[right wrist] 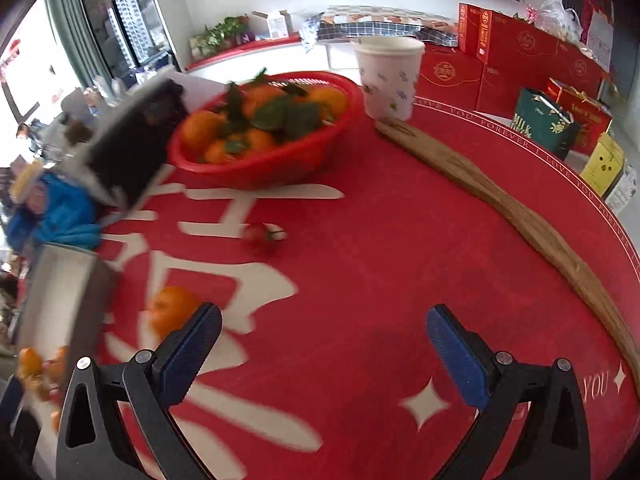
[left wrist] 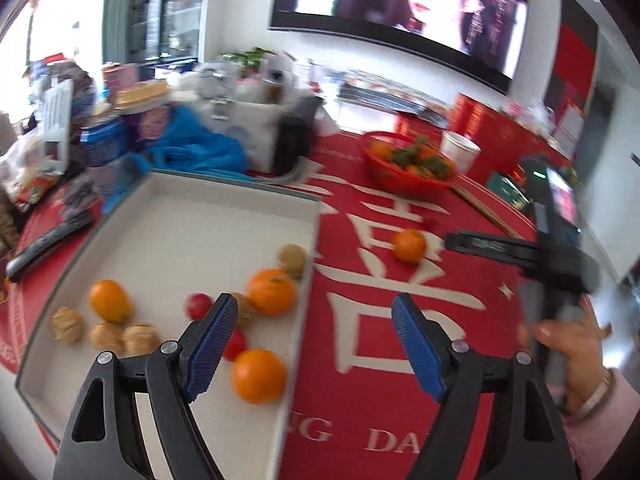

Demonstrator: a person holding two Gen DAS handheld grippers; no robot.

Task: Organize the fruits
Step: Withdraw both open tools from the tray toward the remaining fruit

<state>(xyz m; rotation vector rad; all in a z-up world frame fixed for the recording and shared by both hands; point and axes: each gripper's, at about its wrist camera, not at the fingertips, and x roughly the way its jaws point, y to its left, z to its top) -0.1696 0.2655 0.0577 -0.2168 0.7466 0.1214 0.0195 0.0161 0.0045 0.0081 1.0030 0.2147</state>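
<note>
Loose orange (left wrist: 409, 245) lies right of the tray (left wrist: 224, 216).

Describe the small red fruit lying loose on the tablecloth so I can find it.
Start at the red basket of oranges on the red tablecloth. Just in front of it, on the white lettering, lies a small red fruit with a green stalk. The only other loose fruit, an orange, is bigger.

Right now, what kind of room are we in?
Probably a living room at home: a big TV on the wall, a round table with a red cloth, and a basket of oranges.
</note>
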